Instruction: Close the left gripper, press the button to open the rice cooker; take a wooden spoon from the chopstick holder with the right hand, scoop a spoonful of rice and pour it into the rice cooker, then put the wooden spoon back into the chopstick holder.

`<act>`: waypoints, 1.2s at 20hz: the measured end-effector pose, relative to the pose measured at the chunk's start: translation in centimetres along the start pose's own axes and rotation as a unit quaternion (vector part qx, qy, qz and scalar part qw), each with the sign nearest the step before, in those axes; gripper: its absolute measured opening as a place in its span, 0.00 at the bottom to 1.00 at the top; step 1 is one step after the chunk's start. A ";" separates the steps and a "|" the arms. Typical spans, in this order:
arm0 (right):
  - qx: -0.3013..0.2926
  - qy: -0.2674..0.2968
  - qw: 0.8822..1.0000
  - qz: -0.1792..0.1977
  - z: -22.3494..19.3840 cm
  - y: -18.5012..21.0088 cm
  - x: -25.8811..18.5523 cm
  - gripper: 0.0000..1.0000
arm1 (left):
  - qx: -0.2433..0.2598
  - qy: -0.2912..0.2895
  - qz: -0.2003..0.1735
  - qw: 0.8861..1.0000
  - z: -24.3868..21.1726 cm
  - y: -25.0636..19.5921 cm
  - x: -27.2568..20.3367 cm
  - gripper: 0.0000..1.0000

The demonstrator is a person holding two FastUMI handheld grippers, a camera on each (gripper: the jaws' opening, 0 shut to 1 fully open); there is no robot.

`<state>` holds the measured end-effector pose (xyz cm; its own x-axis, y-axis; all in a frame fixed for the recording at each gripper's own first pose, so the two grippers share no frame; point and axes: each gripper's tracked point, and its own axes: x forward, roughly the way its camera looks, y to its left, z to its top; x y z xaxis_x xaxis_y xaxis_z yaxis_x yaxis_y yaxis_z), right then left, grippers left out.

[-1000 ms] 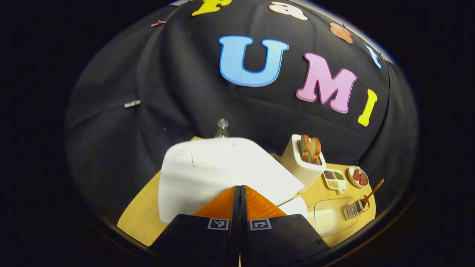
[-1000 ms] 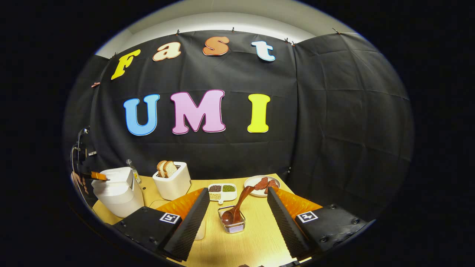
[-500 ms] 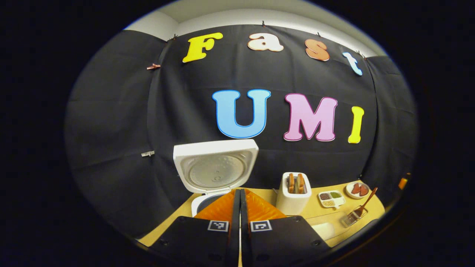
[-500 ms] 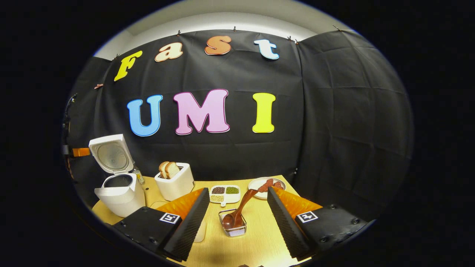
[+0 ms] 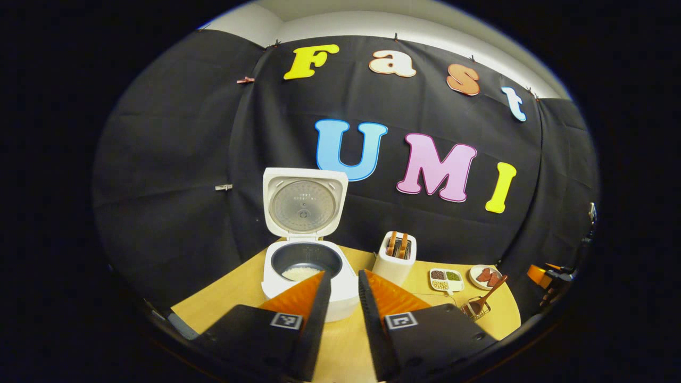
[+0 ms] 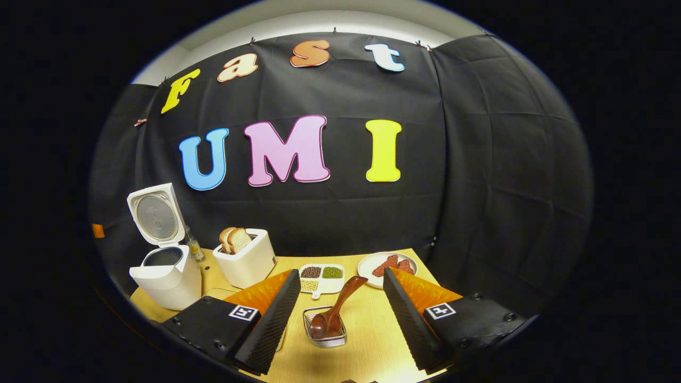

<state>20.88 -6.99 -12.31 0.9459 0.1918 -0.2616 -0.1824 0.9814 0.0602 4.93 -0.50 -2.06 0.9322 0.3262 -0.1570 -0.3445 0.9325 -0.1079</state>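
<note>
Risk now sits mostly with your right gripper (image 6: 338, 298), whose two fingers stand wide apart with nothing between them. The wooden spoon (image 6: 334, 311) leans in the chopstick holder (image 6: 324, 332), a small wire basket on the table (image 6: 372, 330), with the bowl down inside it and the handle tilted up and away toward the far right. The handle is thin and slanted, so if you close on it too near the tip, the spoon can turn between the fingers. If you pull it out sideways, I think the light basket can come up with it or tip over.

Your left gripper (image 5: 343, 298) has a narrow gap between its fingers and holds nothing; it hangs just in front of the rice cooker (image 5: 306, 276). The lid (image 5: 304, 202) stands upright and open, and some rice (image 5: 300, 273) lies at the bottom of the dark pot. If this gripper pushes forward, it can knock the cooker body or bring the lid down.

The divided dish (image 6: 321, 277) with grains stands just behind the basket, beside the plate (image 6: 387, 266), and the toaster (image 6: 246, 260) stands between these and the cooker. A full spoon carried across this way can hit the toaster or spill on the table.
</note>
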 end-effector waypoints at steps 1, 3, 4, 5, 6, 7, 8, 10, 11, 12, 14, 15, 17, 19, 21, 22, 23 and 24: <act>0.002 0.009 1.000 0.005 -0.6 -0.1 0.7 0.98 | -0.011 0.009 0.010 1.000 -1.0 0.2 0.0 0.57; 0.005 0.028 0.999 0.016 -2.1 -0.2 2.1 0.98 | -0.024 0.029 0.040 0.999 -2.7 1.2 -0.8 0.85; 0.007 0.037 0.999 0.020 -2.9 -0.3 2.8 0.98 | -0.028 0.035 0.056 0.997 -3.2 1.8 -0.9 0.96; 0.010 0.050 0.998 0.024 -3.9 -0.4 3.5 0.98 | -0.030 0.038 0.070 0.996 -3.8 2.2 -0.9 0.97; 0.016 0.067 0.997 0.028 -5.0 -0.5 4.2 0.98 | -0.033 0.041 0.076 0.996 -4.4 2.0 -1.4 0.96; 0.022 0.082 0.996 0.035 -6.0 -0.5 4.7 0.98 | -0.036 0.042 0.083 0.995 -4.8 1.9 -1.7 0.95; 0.029 0.095 0.994 0.039 -6.9 -0.6 5.4 0.98 | -0.038 0.045 0.090 0.994 -5.4 1.9 -1.9 0.96; 0.043 0.117 0.991 0.047 -8.5 -0.9 6.7 0.98 | -0.041 0.050 0.095 0.993 -6.5 1.3 -2.2 0.96; 0.050 0.127 0.989 0.050 -9.3 -0.9 7.4 0.99 | -0.042 0.054 0.098 0.993 -7.1 1.2 -2.3 0.96; 0.057 0.135 0.988 0.054 -9.9 -1.0 8.1 0.99 | -0.043 0.061 0.099 0.992 -8.1 0.8 -2.4 0.96; 0.068 0.145 0.985 0.060 -11.1 -0.8 9.6 0.99 | -0.043 0.077 0.102 0.991 -9.7 0.3 -2.5 0.96; 0.074 0.149 0.984 0.065 -11.5 -0.7 10.3 0.99 | -0.043 0.083 0.104 0.990 -10.3 0.1 -2.6 0.96; 0.085 0.154 0.982 0.070 -12.2 -0.1 11.7 0.99 | -0.043 0.098 0.105 0.989 -11.7 -0.4 -2.8 0.96; 0.088 0.156 0.981 0.078 -12.6 0.7 13.0 0.93 | -0.039 0.110 0.103 0.988 -12.8 -1.0 -2.8 0.96; 0.088 0.162 0.979 0.085 -13.4 1.4 13.9 0.96 | -0.029 0.122 0.102 0.987 -13.9 -1.3 -2.9 0.96; 0.089 0.163 0.978 0.090 -13.6 1.7 14.4 0.96 | -0.024 0.126 0.100 0.987 -14.2 -1.4 -3.0 0.96; 0.091 0.164 0.978 0.091 -13.8 1.9 14.9 0.91 | -0.020 0.126 0.098 0.987 -14.4 -1.6 -2.9 0.96; 0.095 0.167 0.977 0.093 -14.1 2.1 15.2 0.86 | -0.017 0.127 0.097 0.987 -14.6 -1.6 -3.0 0.96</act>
<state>31.08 -1.86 -29.73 0.7553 0.3900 -0.5267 -0.2598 0.9160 0.3057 1.07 -5.21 -15.76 0.7914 0.4453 -0.4188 -0.5220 0.8488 -0.0841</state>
